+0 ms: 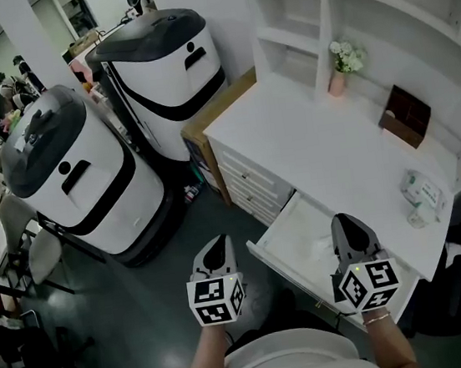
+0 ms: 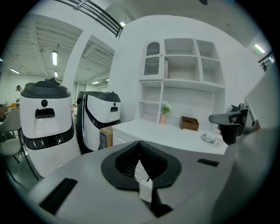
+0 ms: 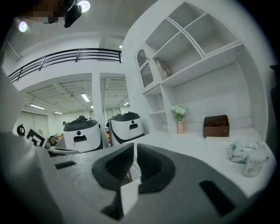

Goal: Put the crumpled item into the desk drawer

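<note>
**Booth:** Where are we in the job?

**Me:** Big picture first: the white desk (image 1: 317, 138) fills the right half of the head view, and its drawer (image 1: 297, 227) stands pulled out at lower centre. So the opening looks done to me. The pick-up isn't.

**Booth:** And the thing itself?

**Me:** The crumpled item (image 1: 421, 190) lies on the desk top at the far right of the frame, well apart from the drawer. Inside the drawer it's white on white, and I can't make anything out in there.

**Booth:** Next move?

**Me:** As I judge it, I swing across to the right edge, spread the jaws wide, and take a soft pinch, since that thing will squash. Then I bring it back over the drawer and let go.

**Booth:** What about the claws?

**Me:** My right claw (image 1: 347, 224) hovers over the drawer's right side at lower right. Its jaws are narrowed to a slit, not quite meeting, with nothing between them and touching nothing. My left claw (image 1: 214, 250) hangs at lower centre over the floor, with its tips pressed together and also empty.
</note>
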Demonstrator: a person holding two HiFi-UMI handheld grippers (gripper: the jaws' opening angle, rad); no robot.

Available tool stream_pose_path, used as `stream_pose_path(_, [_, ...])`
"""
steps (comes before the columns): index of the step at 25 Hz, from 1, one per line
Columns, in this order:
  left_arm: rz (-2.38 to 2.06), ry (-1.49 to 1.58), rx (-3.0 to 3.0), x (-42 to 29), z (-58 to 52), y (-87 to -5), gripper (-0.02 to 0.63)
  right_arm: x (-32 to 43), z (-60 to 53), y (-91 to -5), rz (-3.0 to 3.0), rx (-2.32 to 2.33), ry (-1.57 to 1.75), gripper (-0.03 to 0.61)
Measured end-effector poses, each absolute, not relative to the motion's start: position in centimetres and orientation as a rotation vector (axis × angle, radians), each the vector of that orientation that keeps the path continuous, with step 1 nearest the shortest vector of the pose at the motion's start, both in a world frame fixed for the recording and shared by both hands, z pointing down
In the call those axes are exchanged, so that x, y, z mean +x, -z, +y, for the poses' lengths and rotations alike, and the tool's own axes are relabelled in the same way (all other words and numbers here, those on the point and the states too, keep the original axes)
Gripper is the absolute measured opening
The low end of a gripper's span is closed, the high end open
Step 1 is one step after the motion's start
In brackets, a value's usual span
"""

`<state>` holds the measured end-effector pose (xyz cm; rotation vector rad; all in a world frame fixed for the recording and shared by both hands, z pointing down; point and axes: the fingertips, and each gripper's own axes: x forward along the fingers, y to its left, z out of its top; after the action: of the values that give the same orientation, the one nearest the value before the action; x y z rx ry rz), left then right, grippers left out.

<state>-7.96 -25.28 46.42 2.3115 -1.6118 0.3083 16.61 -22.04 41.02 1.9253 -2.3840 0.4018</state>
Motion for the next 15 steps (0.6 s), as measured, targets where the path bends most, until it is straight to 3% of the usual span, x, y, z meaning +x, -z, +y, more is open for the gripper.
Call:
stream_pose_path(3, [-1.606,-0.311,2.315,-7.8,-25.2,-46.5,-0.009,16.9,-21.7,-40.9,-2.374,1.942,-0.403,0.003])
stream_pose_path(15, [-1.613,-0.308,2.325,-8.1,-24.8,-46.2,-0.009,16.9,-20.8,-41.3,-2.404,1.933,-0.472,0.002])
